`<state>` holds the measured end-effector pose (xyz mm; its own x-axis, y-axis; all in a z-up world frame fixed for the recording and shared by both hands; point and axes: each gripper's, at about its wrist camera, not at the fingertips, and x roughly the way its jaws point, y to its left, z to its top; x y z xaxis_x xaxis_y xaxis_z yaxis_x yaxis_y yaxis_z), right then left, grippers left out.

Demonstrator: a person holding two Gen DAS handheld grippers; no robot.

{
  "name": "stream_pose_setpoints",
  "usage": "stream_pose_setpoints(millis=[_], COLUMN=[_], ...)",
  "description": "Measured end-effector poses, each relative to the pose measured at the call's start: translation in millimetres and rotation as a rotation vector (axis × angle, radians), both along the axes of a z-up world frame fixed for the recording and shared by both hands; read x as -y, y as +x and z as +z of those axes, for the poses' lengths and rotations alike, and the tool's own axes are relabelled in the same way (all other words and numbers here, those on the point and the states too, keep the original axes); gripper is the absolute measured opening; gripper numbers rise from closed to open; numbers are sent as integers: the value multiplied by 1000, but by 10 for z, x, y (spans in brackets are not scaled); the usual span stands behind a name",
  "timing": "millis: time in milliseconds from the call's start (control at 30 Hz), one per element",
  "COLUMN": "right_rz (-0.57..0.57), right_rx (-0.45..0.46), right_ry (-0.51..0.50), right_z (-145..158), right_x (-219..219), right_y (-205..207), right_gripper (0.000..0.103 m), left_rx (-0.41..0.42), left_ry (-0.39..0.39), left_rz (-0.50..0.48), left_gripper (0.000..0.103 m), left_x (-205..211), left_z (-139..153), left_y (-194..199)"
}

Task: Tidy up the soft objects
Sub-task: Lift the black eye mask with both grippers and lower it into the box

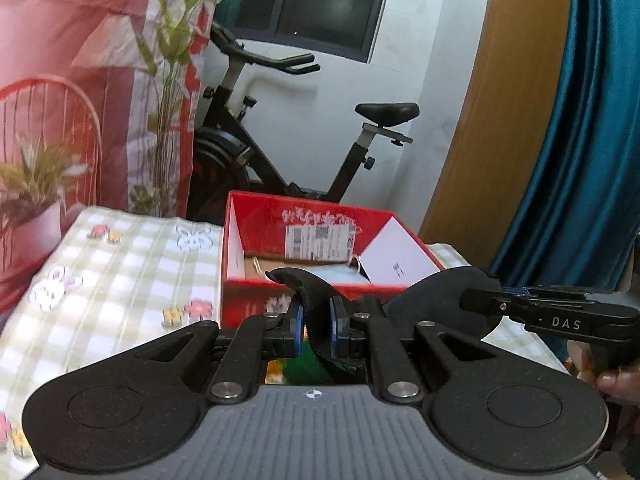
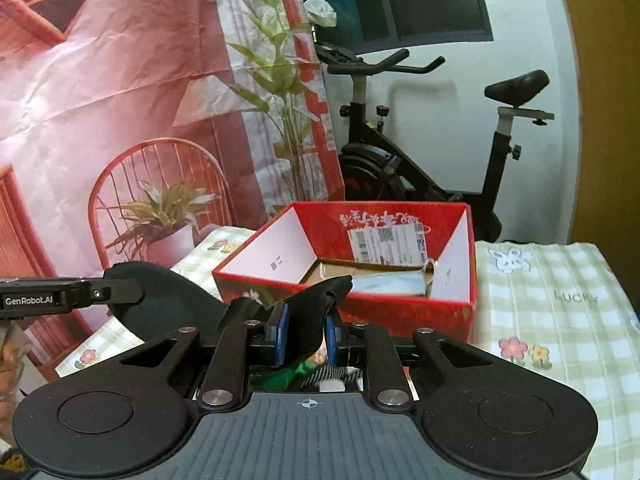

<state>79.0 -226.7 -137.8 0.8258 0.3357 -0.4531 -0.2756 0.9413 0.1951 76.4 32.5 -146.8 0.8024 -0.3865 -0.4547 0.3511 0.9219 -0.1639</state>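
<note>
A black soft eye mask (image 1: 436, 296) hangs in the air between both grippers, in front of an open red box (image 1: 240, 304). My left gripper (image 1: 316, 320) is shut on one pointed end of the mask, which sits pinched between the blue pads. My right gripper (image 2: 306, 336) is shut on the other end of the black mask (image 2: 168, 300). Each wrist view shows the other gripper from the side, against the mask's rounded lobe: the right gripper (image 1: 480, 305) and the left gripper (image 2: 120, 292). A light blue face mask (image 2: 392, 282) lies inside the red box (image 2: 400, 312).
The box stands on a table under a green checked cloth (image 2: 560, 320) with bunnies and flowers. Something green (image 1: 308, 368) lies below the grippers, mostly hidden. An exercise bike (image 1: 256, 152) stands behind the table, with a printed backdrop at the left and a teal curtain (image 1: 580, 140) at the right.
</note>
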Motion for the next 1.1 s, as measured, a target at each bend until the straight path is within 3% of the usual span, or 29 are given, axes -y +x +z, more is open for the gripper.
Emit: stream_pose_setpoints(millis=[300,467,700,833,1100], right_rz=[-22,-45,-64,-79,-93], right_rx=[48,26,-59,-127,-250], right_ry=[-40,-62,-86,-95,-68], right_z=[202,160,-190,-447,-801], right_x=[50,45,5,37,98], right_y=[720,1208,1698,1879,1986], right_gripper=[17,17,17,17,17], left_rx=[91,124,21,-90,-258], left_ry=[57,128,165,152,160], left_rz=[26,43,54,47,12], left_gripper=[13,13,13,13,13], left_x=[214,416,630,630,588], left_z=[244,252,43,-148,-513], left_y=[683,1058,1566,1828,2007])
